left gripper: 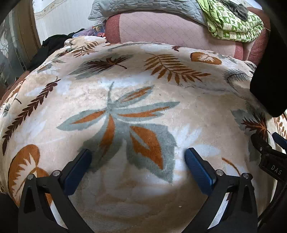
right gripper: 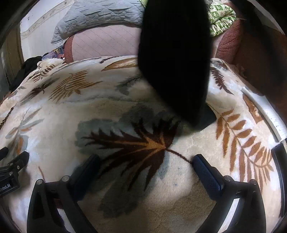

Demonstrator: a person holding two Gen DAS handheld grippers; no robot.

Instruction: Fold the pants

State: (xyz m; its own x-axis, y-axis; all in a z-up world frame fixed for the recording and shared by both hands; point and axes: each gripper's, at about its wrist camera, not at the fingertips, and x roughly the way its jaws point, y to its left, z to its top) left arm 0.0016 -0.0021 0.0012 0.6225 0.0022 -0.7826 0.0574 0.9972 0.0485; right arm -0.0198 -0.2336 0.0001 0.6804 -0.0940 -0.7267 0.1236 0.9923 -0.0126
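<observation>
I read the black cloth hanging in the right wrist view as the pants, but it is so dark that I can make out no seam, waistband or leg; its top is cut off by the frame, and its lower end reaches the leaf-print blanket, though I cannot tell whether it rests there or just hangs over it. In the left wrist view the same black cloth shows only as a strip at the right edge, above the blanket.

My right gripper sits nearer to me than the pants, jaws spread wide with only blanket between them. My left gripper is off to the pants' left, jaws equally wide apart over bare blanket.

Beyond the pants lies a pink quilted mattress, partly hidden behind them in the right view. On it I see a grey quilt and a green patterned cloth, both cropped at the top. Another dark heap lies at the blanket's far left edge; what it is I cannot say.
</observation>
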